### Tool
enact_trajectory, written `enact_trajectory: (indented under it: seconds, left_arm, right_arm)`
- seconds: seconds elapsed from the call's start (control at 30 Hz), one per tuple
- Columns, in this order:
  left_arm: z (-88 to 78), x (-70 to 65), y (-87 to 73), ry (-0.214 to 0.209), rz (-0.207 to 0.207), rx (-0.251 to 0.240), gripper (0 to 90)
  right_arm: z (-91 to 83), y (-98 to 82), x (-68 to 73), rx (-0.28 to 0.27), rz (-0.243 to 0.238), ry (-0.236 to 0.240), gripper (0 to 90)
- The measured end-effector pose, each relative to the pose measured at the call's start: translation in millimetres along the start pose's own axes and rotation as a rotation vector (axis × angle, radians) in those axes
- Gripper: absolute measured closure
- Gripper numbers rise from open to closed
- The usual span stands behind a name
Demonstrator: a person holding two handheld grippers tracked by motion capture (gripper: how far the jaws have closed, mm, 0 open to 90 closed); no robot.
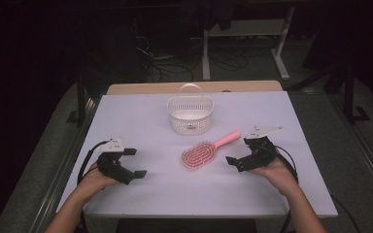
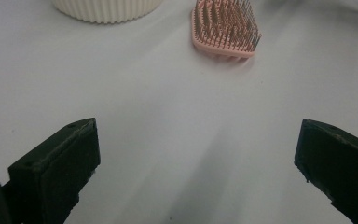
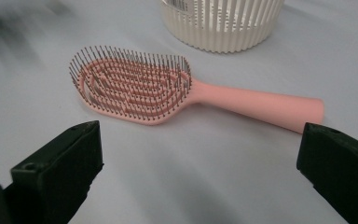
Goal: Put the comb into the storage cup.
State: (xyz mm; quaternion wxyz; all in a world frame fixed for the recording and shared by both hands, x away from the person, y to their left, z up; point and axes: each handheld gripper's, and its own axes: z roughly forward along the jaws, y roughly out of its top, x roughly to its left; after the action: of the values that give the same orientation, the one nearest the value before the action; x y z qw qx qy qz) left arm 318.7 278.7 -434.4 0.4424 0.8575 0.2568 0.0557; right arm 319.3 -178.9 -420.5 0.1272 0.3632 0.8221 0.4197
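A pink hairbrush point(image 1: 201, 154) lies bristles up in the middle of the white table point(image 1: 175, 194), its handle pointing to the far right. A white slatted basket point(image 1: 190, 115) with a hoop handle stands just behind it. My left gripper point(image 1: 135, 162) rests open on the table, well left of the brush, with nothing between its jaws. My right gripper point(image 1: 239, 150) is open close to the brush's right side. In the right gripper view the hairbrush point(image 3: 135, 86) lies just ahead of the spread jaws, the basket point(image 3: 223, 23) beyond. The left gripper view shows the brush head point(image 2: 223, 28) and the basket point(image 2: 105, 9) far ahead.
The table's wooden far edge point(image 1: 194, 87) shows behind the white cover. Beyond it the floor is dark, with cables point(image 1: 165, 63) and white desk legs point(image 1: 281, 48). Bare table surface lies in front of both grippers and along the near edge.
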Motion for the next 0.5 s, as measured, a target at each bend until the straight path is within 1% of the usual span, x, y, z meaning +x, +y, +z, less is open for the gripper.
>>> enact_trajectory:
  seconds: [0.1,0.3,0.5]
  left_arm:
    - [-0.7,-1.1,0.1,0.004,0.0,-0.001,0.0]
    - [-2.4,-0.8,0.5,0.015,-0.001,-0.006,0.0]
    - [-3.0,0.3,-0.1,0.017,-0.008,-0.007,0.0]
  right_arm:
    - [0.4,1.3,-1.8,0.002,0.009,-0.002,0.0]
    - [1.9,2.7,-2.6,0.006,0.006,0.011,0.0]
    - [3.8,7.8,-5.5,0.006,-0.001,0.012,0.0]
